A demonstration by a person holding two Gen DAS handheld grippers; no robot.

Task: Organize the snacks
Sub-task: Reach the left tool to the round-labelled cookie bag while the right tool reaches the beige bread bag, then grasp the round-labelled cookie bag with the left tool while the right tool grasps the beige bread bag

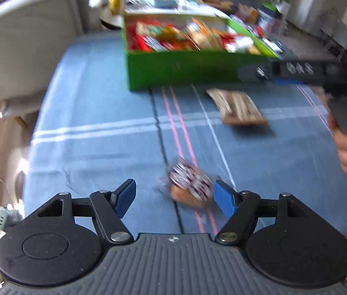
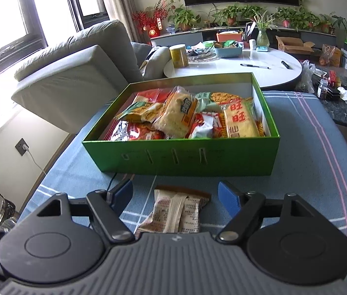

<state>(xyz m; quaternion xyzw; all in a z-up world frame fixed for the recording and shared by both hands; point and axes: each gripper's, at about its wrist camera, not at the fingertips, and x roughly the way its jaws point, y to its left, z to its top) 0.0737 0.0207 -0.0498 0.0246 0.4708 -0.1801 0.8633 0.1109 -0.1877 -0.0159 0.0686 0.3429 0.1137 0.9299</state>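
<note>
Blue tablecloth (image 2: 296, 152) — both grippers gape empty, left gripper (image 1: 173, 198) over a small snack (image 1: 189, 184).

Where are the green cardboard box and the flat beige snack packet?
green cardboard box (image 2: 180, 157), right wrist view, front wall.
flat beige snack packet (image 2: 176, 211), right wrist view, middle of wrapper.
</note>
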